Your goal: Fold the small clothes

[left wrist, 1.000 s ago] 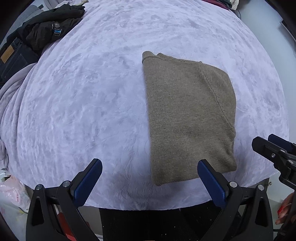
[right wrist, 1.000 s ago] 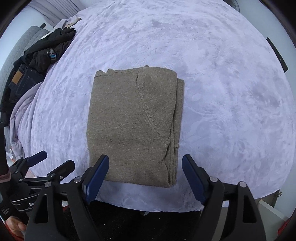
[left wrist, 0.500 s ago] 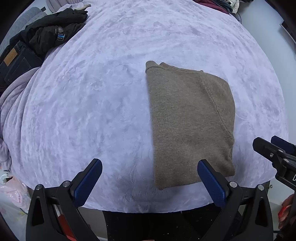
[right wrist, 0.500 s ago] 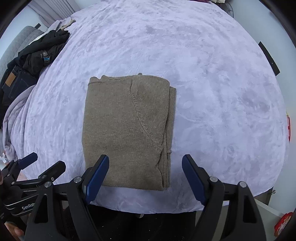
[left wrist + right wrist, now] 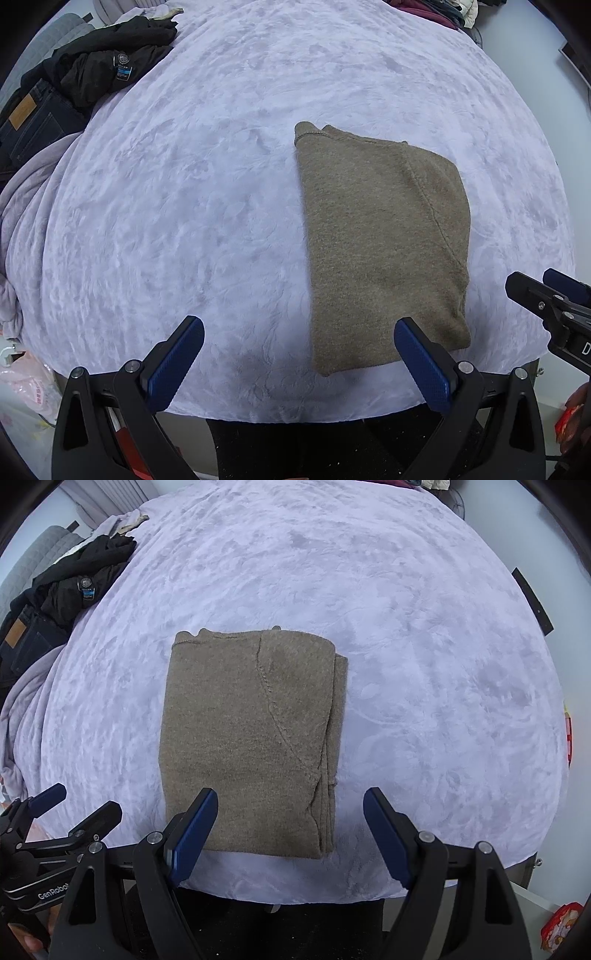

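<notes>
The left gripper hangs released and empty, the one folded brown sweater ahead past its right-hand jaw. The right gripper, also spread wide and holding nothing, sits nearer: the sweater's near edge lies between its jaws, long axis running straight away. Two grippers, one sweater.

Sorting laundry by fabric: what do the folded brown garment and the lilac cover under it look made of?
Brown garment: seemingly knitted wool or a wool blend, matte and fuzzy, with a stitched seam showing. Lilac cover: likely plush velvet or fleece, with soft sheen and brushed swirl marks.
</notes>
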Available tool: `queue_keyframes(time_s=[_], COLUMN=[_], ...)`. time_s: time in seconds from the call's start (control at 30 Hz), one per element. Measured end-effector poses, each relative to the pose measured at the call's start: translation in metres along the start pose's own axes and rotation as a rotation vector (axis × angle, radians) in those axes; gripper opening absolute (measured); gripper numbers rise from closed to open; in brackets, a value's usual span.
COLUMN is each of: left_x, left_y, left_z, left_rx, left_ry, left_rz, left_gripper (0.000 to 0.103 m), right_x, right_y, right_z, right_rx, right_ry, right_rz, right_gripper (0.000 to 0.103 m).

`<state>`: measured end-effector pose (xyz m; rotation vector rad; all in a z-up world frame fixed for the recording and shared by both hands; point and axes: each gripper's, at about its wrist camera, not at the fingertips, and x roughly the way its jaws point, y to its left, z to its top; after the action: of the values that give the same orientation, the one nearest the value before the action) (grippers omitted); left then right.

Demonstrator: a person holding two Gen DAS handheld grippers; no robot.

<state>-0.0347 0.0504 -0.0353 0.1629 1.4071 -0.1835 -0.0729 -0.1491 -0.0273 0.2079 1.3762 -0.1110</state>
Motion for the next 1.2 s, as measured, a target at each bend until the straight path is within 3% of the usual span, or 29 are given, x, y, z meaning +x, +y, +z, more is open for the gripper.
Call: queue_keyframes(time_s=[1.2], left_x=[-0.0017], left_y=[-0.0021], left_z=[-0.0019], left_rx=[0.001], left_ry=[-0.001], left_rz=[0.004], left_gripper=[0.103], right_x=[0.0007], right_y=[-0.0001], right_z=[-0.0013], right_rx=[0.0], right_ry=[0.006], right_rz=[-0.006], right_gripper=[0.083])
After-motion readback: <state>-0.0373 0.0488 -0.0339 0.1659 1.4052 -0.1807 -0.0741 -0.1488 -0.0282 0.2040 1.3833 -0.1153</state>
